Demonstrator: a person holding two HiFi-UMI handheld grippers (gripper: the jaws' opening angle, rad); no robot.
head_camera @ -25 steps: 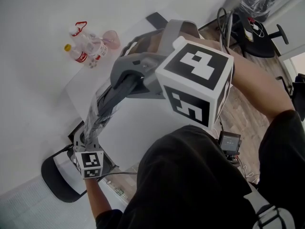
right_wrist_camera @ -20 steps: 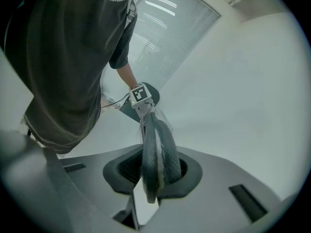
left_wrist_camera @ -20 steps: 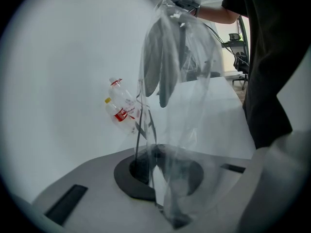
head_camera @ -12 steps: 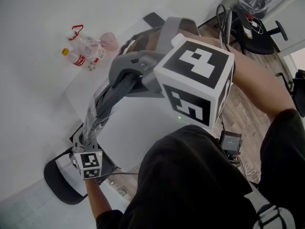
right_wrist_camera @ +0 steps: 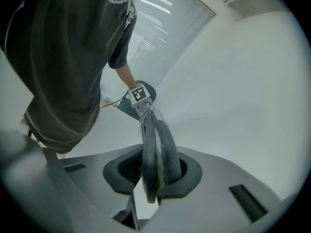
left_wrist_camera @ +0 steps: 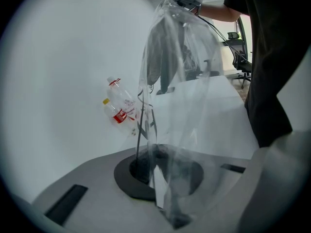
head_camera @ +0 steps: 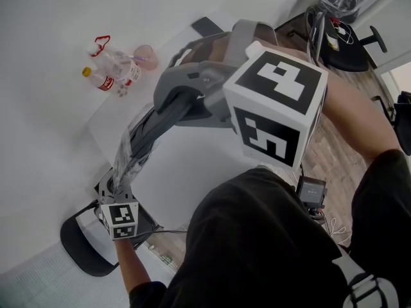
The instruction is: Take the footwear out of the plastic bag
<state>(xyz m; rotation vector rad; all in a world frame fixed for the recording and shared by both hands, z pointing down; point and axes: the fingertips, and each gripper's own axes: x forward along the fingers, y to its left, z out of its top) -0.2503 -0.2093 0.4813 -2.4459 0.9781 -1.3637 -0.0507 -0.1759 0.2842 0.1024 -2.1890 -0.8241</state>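
A clear plastic bag [head_camera: 130, 154] stretches taut between my two grippers above the white table [head_camera: 192, 172]. My left gripper [head_camera: 114, 188], low at the left, is shut on the bag's bottom end [left_wrist_camera: 167, 178]. The dark grey footwear [head_camera: 160, 122] hangs lengthwise in the upper part of the bag [left_wrist_camera: 163, 57]. My right gripper [head_camera: 172, 108], higher up at the centre, is shut on the end of the footwear [right_wrist_camera: 155, 154], its soles pressed together between the jaws. The left gripper's marker cube [right_wrist_camera: 139, 93] shows beyond the footwear in the right gripper view.
Two plastic bottles [head_camera: 110, 72] and a pink cup [head_camera: 146, 54] lie at the table's far left corner. A black chair [head_camera: 80, 242] stands below the left gripper. Office chairs [head_camera: 347, 43] and cables are at the upper right. A small device [head_camera: 310, 191] hangs by my body.
The right gripper with the footwear has shifted slightly to the right and up. The left gripper stays in place, still pinching the bag.
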